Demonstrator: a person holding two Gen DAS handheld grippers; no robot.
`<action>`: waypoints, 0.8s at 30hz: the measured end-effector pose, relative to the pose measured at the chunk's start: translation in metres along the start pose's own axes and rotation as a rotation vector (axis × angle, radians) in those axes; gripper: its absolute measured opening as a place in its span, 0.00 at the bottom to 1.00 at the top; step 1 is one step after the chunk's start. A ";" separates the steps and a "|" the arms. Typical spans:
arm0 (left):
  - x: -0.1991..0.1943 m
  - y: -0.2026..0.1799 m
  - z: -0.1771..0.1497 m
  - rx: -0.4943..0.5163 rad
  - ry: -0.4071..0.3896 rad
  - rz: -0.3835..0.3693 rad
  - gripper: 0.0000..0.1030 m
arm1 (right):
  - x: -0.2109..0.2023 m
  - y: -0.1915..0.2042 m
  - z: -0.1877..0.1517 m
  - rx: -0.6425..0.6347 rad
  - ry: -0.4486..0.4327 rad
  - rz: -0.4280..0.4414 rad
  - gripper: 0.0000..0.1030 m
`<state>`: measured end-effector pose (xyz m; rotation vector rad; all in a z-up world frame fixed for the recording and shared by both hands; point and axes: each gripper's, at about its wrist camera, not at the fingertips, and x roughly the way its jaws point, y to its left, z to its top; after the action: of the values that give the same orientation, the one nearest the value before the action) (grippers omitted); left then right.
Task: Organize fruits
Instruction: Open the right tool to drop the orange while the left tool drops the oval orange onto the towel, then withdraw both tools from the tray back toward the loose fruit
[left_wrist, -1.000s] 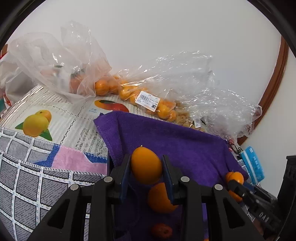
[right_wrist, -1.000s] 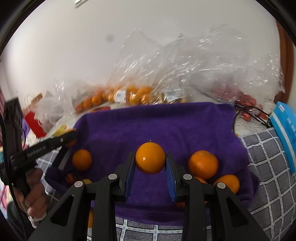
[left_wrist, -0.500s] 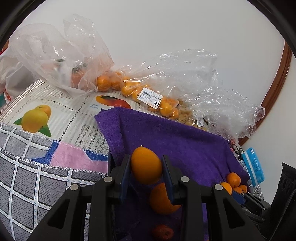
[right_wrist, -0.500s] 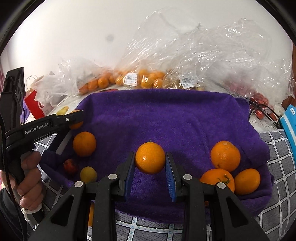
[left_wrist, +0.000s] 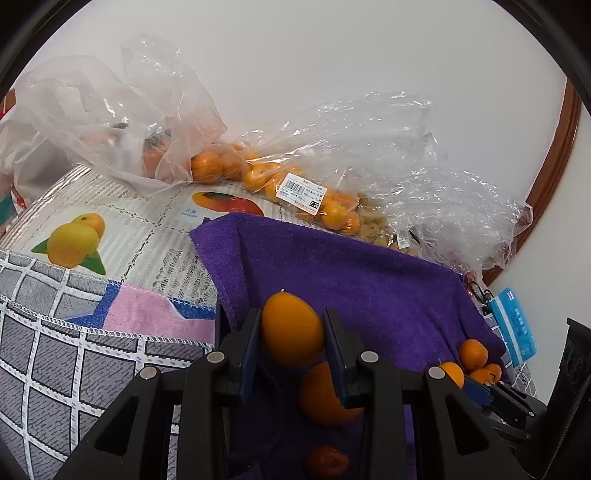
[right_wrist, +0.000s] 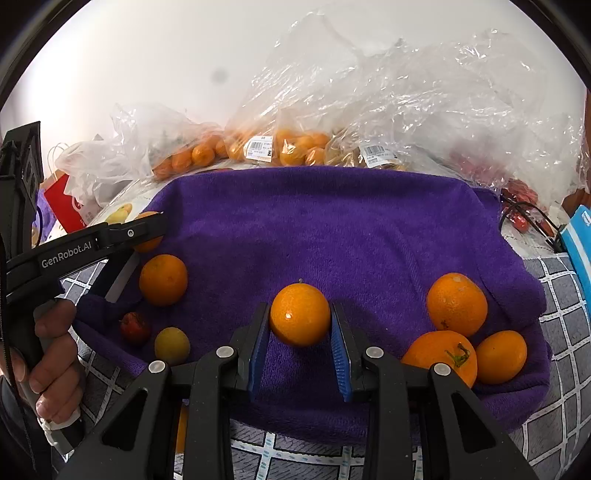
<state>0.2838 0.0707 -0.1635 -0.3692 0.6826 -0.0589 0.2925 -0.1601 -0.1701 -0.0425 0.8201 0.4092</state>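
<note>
The left gripper (left_wrist: 291, 332) pinches an oval orange fruit (left_wrist: 291, 328) at lower centre, above the purple towel (left_wrist: 351, 280). The right gripper (right_wrist: 300, 328) pinches a round orange mandarin (right_wrist: 300, 314) at lower centre, over that towel.

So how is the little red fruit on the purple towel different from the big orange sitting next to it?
The little red fruit is dark red and much smaller; the big orange is bright orange and far larger. The red fruit lies near the purple towel's front edge, while the orange sits farther back, just below the left tongs. Both are round, rest loose on the towel, and no tongs hold them.
</note>
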 end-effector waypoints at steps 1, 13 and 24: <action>0.000 0.000 0.000 0.001 -0.001 0.003 0.30 | 0.001 0.000 0.000 0.002 0.002 -0.001 0.31; -0.008 0.001 0.002 -0.003 -0.038 0.029 0.37 | -0.015 -0.005 0.000 0.032 -0.053 -0.022 0.44; -0.045 -0.009 0.011 0.031 -0.113 0.045 0.39 | -0.071 0.018 -0.007 0.027 -0.093 -0.056 0.44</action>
<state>0.2561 0.0739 -0.1255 -0.3246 0.5776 -0.0058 0.2378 -0.1694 -0.1216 -0.0214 0.7305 0.3450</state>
